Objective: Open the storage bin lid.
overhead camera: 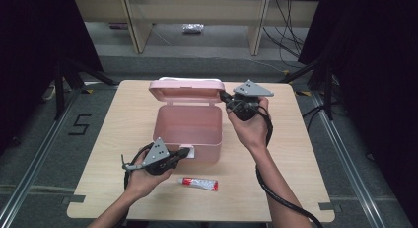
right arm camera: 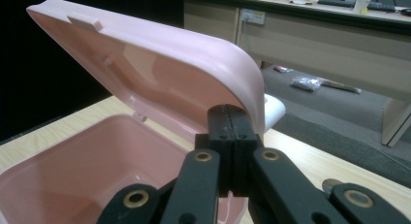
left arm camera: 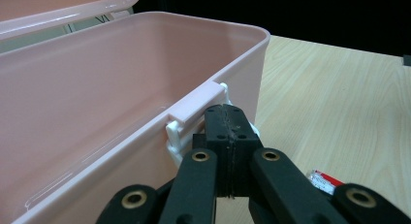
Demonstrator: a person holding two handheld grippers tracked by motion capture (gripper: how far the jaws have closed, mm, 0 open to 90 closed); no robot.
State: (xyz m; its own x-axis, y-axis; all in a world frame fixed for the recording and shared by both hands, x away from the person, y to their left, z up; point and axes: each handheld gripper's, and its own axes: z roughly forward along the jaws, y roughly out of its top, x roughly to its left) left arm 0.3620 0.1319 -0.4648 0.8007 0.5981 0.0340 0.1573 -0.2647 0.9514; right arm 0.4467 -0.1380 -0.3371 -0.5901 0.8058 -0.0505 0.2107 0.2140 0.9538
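Already the pink plastic box [overhead camera: 188, 132] stands mid-counter, hinged lid [overhead camera: 187, 90] raised. The right gripper [overhead camera: 228, 103], jaws together, props the lid; the left gripper [overhead camera: 186, 152], empty and closed, touches the front latch [left arm camera: 194, 112]. The red-and-white tube [overhead camera: 199, 183] lies just before the box, not yet packed.

The box [overhead camera: 187, 129] and its lid [overhead camera: 186, 89] look like pink plastic, smooth with a soft shine. The latch [left arm camera: 175, 136] is white plastic. The table [overhead camera: 296, 154] has a pale, matt wood grain. The tube [overhead camera: 199, 183] looks glossy. The gripper jaws are black matt plastic with brass-coloured rivets
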